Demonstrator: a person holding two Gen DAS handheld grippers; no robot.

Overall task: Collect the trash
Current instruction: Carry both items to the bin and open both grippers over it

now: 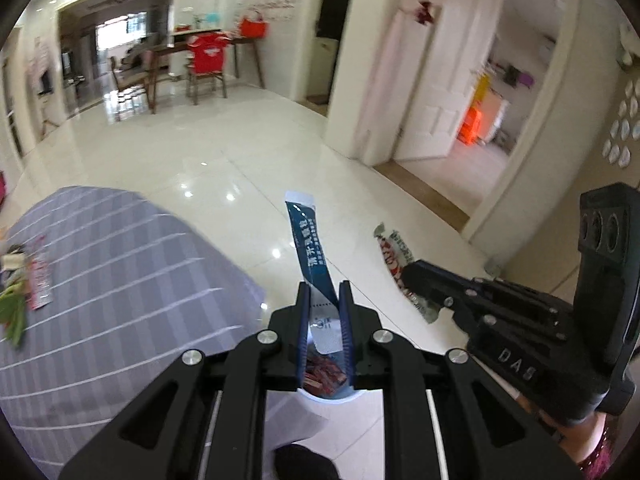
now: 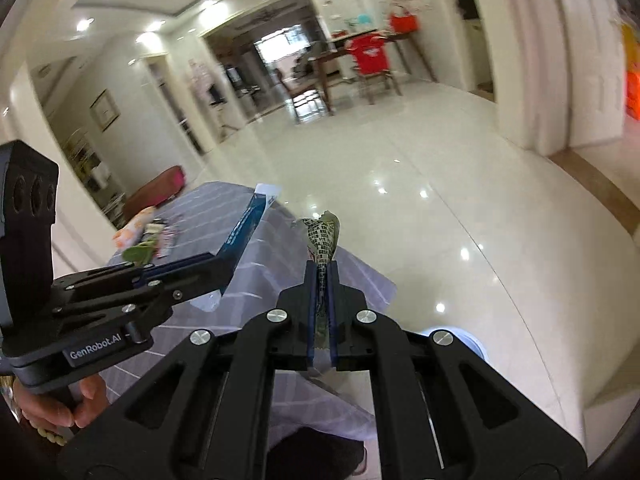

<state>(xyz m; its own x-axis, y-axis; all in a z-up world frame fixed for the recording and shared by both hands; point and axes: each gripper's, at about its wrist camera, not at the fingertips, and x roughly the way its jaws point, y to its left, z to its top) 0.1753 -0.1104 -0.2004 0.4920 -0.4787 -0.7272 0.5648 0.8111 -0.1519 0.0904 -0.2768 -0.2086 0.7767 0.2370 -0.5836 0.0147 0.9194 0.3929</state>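
The left claw (image 1: 325, 300) was clenched on a blue wrapper (image 1: 310, 248), the right claw (image 2: 322, 280) on a crumpled one (image 2: 322, 236). Both hung clear of the worktop (image 1: 120, 264), over the floor (image 1: 224, 160), probably bound for a bin. More litter (image 1: 38, 276) lay on the cloth.

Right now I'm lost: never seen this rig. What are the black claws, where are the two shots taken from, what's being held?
There is no robot here. A person carries a hand-held two-finger gripper in each hand, and each gripper has a fisheye camera looking forward along its own fingers.

The left wrist view shows the left gripper shut on a blue wrapper that sticks out ahead of it. The right gripper appears at that picture's right edge.

The right wrist view shows the right gripper shut on a crumpled printed wrapper. The left gripper appears on its left side, with the person's hand on the handle.

Both are held over a glossy tiled floor. Beside them is a surface under a grey striped cloth, with more wrappers and some green scraps lying on it.
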